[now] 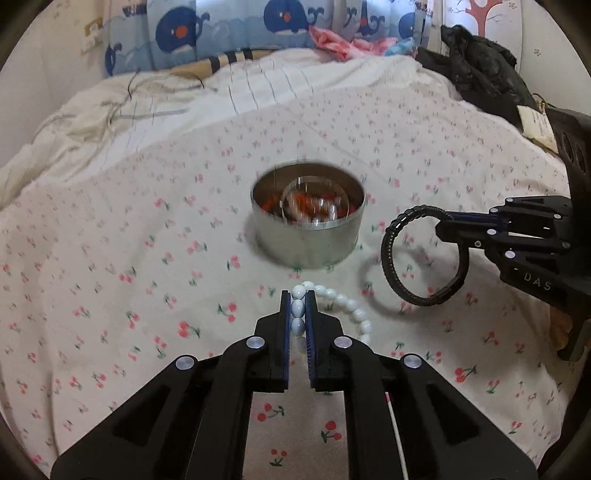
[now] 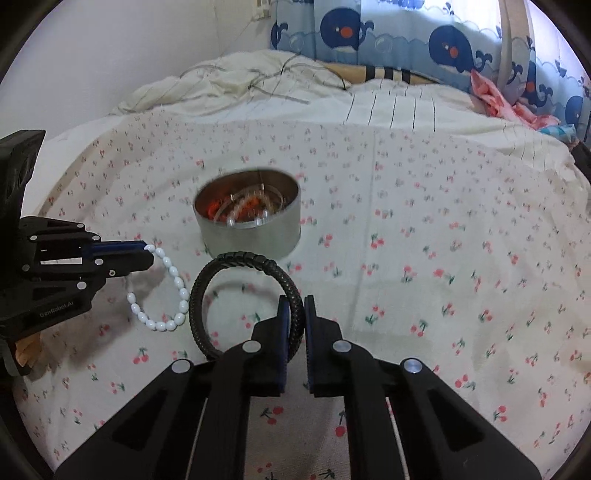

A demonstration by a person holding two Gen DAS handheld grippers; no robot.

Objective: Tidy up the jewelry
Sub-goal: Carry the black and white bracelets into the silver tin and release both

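The left gripper is clamped on a white bead bracelet, whose loop hangs off to its right clear of the bedspread, and just beyond that the right gripper pinches a black braided bracelet, its ring dangling to the left of the fingers. Ahead of both, between them and a little further off, stands a round metal tin already holding orange and clear pieces, blurred, so some jewelry looks stowed; judging by this, these two bracelets are lifted but not yet dropped in. Everything rests on a cherry-print bedspread, with a rumpled cream quilt beyond, whale-pattern curtains behind, and dark clothing far right
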